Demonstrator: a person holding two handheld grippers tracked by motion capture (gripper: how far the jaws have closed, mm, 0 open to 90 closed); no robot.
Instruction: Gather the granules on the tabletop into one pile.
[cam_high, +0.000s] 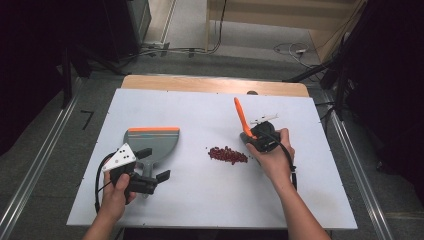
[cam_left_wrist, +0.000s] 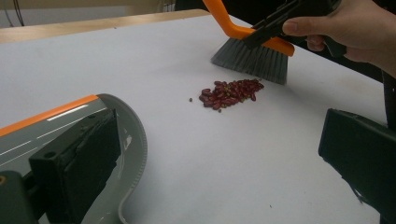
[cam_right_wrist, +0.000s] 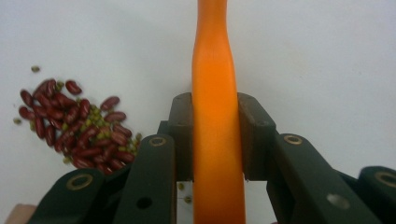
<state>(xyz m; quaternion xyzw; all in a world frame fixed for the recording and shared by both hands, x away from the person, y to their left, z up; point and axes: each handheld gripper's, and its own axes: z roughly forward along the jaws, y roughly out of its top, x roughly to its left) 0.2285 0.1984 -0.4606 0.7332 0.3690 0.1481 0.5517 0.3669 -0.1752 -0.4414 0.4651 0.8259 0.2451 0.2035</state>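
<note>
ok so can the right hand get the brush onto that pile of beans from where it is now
Probably yes. The right claw is shut on the brush, whose bristles sit just beside the pile of beans on the table. Nothing lies between them; the dustpan is off on the far side.

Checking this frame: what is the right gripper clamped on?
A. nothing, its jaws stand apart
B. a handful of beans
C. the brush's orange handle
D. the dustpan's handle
C: in the right gripper view the right gripper has both pads pressed against the brush's orange handle, with the beans lying loose on the table beside it.
</note>
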